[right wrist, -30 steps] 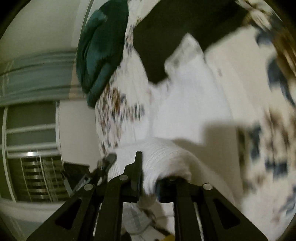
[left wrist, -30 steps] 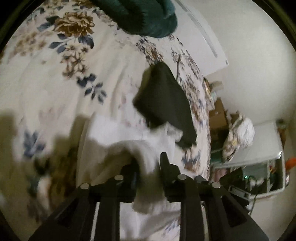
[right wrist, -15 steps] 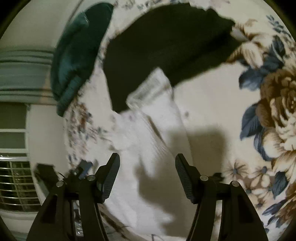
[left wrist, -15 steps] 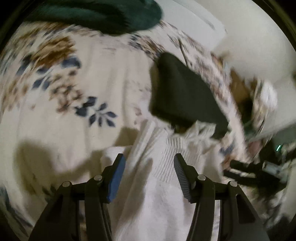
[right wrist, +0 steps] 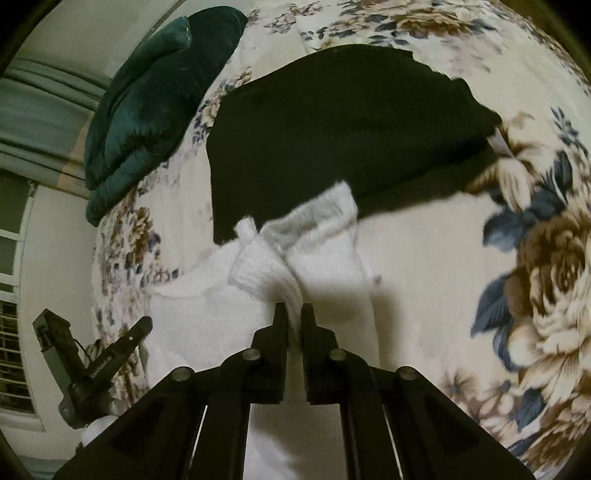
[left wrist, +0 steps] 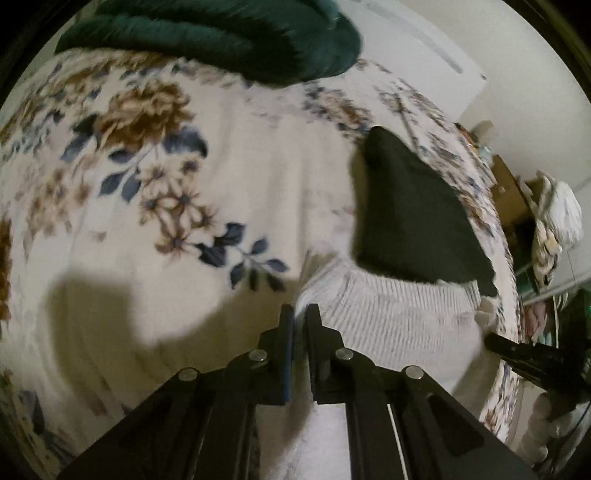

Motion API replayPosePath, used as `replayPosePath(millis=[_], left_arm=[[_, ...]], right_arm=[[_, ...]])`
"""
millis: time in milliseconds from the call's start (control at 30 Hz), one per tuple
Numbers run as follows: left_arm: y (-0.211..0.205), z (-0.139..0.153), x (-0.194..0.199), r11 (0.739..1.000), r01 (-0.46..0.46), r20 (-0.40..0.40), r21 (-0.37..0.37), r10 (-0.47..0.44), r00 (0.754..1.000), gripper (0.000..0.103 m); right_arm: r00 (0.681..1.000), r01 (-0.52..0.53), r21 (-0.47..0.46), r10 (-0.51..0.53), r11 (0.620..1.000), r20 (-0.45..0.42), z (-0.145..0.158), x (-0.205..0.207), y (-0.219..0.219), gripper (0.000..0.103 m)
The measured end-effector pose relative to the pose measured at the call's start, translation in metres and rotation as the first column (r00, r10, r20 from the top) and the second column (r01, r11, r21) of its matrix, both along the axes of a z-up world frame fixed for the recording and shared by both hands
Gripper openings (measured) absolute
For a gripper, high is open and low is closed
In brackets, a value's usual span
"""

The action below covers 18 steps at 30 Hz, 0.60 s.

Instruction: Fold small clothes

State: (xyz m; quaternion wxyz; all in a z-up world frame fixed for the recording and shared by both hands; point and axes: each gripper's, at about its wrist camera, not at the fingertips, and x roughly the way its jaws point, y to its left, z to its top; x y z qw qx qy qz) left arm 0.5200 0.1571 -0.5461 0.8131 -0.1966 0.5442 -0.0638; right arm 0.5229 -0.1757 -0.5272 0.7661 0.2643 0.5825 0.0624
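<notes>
A white knitted garment [left wrist: 391,314] lies on the floral bedspread [left wrist: 184,184], its ribbed edge against a folded black garment [left wrist: 410,214]. My left gripper [left wrist: 300,314] is shut on the white garment's left edge. In the right wrist view the white garment [right wrist: 325,254] is bunched, and my right gripper [right wrist: 294,314] is shut on a fold of it, just below the black garment [right wrist: 332,122]. The other gripper [right wrist: 110,354] shows at lower left of that view.
A dark green blanket [left wrist: 229,33] lies at the far end of the bed; it also shows in the right wrist view [right wrist: 147,103]. The bed's edge runs along the right in the left wrist view, with clutter [left wrist: 554,221] beyond it. A window [right wrist: 11,295] stands left.
Both grippers were open above the white garment half a second ago; both have come down and shut on it. A second ago both held it and then let go.
</notes>
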Motion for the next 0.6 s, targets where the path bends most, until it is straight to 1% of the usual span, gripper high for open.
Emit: replayPosePath(millis=[67, 100, 133, 167, 200, 233, 267, 300, 333, 367, 400, 433, 467, 533, 600], left_arm=[[0.001, -0.018, 0.012, 1.000, -0.008, -0.039, 0.005, 0.008, 0.999, 0.003], [0.002, -0.028, 0.018, 1.000, -0.009, -0.066, -0.006, 0.009, 0.998, 0.003], [0.003, -0.036, 0.022, 0.999, 0.002, -0.094, -0.043, -0.006, 0.996, 0.003], [0.004, -0.038, 0.022, 0.998, 0.004, -0.105, -0.068, -0.011, 0.994, 0.004], [0.006, -0.036, 0.020, 0.996, 0.001, -0.102, -0.086, -0.010, 0.995, 0.006], [0.007, -0.031, 0.015, 0.995, 0.011, -0.092, -0.102, -0.020, 0.996, 0.006], [0.009, -0.027, 0.011, 0.992, 0.020, -0.087, -0.122, -0.031, 0.996, 0.009], [0.012, -0.022, 0.002, 0.991, 0.022, -0.083, -0.128, -0.033, 0.996, 0.016], [0.015, -0.018, -0.007, 0.992, 0.021, -0.078, -0.127, -0.031, 0.996, 0.019], [0.018, -0.014, -0.019, 0.991, 0.024, -0.072, -0.134, -0.034, 0.997, 0.024], [0.023, -0.012, -0.029, 0.989, 0.023, -0.067, -0.144, -0.033, 0.997, 0.027], [0.027, -0.009, -0.046, 0.989, 0.017, -0.066, -0.148, -0.027, 0.997, 0.028], [0.030, -0.009, -0.058, 0.988, 0.016, -0.070, -0.157, -0.027, 0.997, 0.031], [0.032, -0.010, -0.084, 0.984, 0.016, -0.091, -0.176, -0.032, 0.995, 0.031], [0.027, -0.016, -0.107, 0.978, 0.017, -0.129, -0.208, -0.044, 0.991, 0.036]], right_arm=[[0.999, 0.011, -0.043, -0.012, 0.999, -0.032, -0.006, 0.009, -0.002, 0.004], [0.998, 0.022, -0.109, -0.029, 0.994, -0.063, -0.016, 0.018, -0.004, 0.004], [0.996, 0.024, -0.122, -0.034, 0.992, -0.080, -0.023, 0.023, -0.004, 0.005], [0.993, 0.018, -0.092, -0.029, 0.996, -0.116, -0.032, 0.028, -0.007, 0.005], [0.987, 0.010, -0.030, -0.014, 1.000, -0.159, -0.041, 0.030, -0.010, 0.006], [0.986, 0.011, -0.010, -0.012, 1.000, -0.169, -0.041, 0.027, -0.014, 0.007], [0.988, 0.010, 0.010, -0.008, 1.000, -0.157, -0.037, 0.022, -0.017, 0.009], [0.989, 0.004, 0.027, 0.000, 1.000, -0.147, -0.034, 0.016, -0.020, 0.018], [0.989, -0.001, 0.035, 0.006, 0.999, -0.145, -0.033, 0.009, -0.021, 0.023], [0.990, -0.001, 0.043, 0.007, 0.999, -0.142, -0.029, -0.002, -0.026, 0.036], [0.990, -0.004, 0.062, 0.013, 0.998, -0.141, -0.026, -0.017, -0.030, 0.048], [0.989, -0.003, 0.073, 0.014, 0.997, -0.148, -0.026, -0.031, -0.033, 0.051], [0.988, -0.004, 0.083, 0.017, 0.997, -0.156, -0.027, -0.043, -0.034, 0.051], [0.979, -0.005, 0.113, 0.028, 0.994, -0.201, -0.036, -0.074, -0.035, 0.051], [0.970, -0.008, 0.133, 0.040, 0.991, -0.238, -0.046, -0.095, -0.029, 0.051]])
